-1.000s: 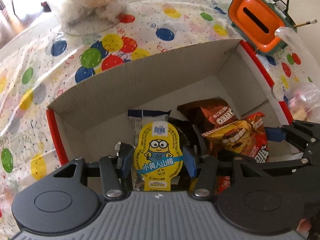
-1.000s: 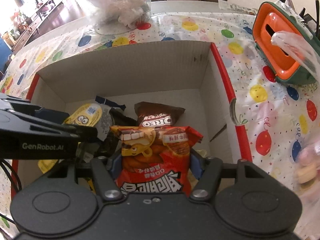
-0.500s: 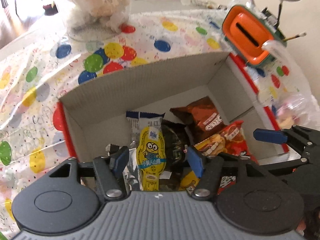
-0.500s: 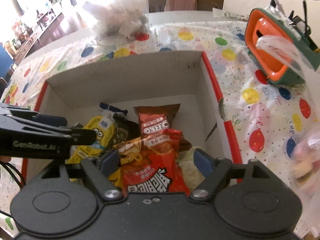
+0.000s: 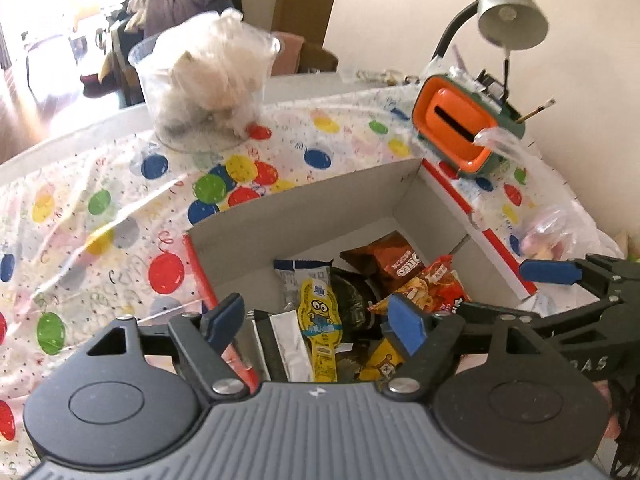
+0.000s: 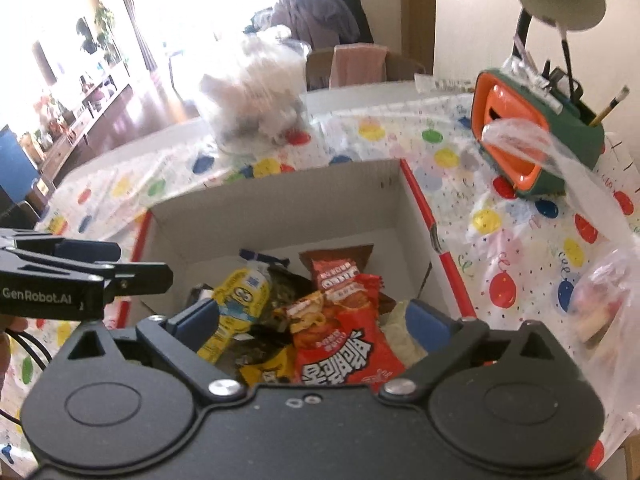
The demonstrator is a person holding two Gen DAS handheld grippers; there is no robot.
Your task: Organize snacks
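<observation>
Both claws, left [image 5: 316, 320] and right [image 6: 320, 320], have just been opening, empty; their bodies hide the box's [image 5: 304, 204] near snacks

1. A balloon-print tablecloth [image 5: 120, 208] is covering the table in front of me.
2. A clear plastic tub [image 5: 206, 92] of crumpled white wrappers is sitting at the far edge of it.
3. An orange-and-green desk organiser [image 6: 532, 140] is standing at the right, holding a pencil [image 6: 610, 106].
4. A grey desk lamp [image 5: 508, 8] is leaning over the organiser.
</observation>
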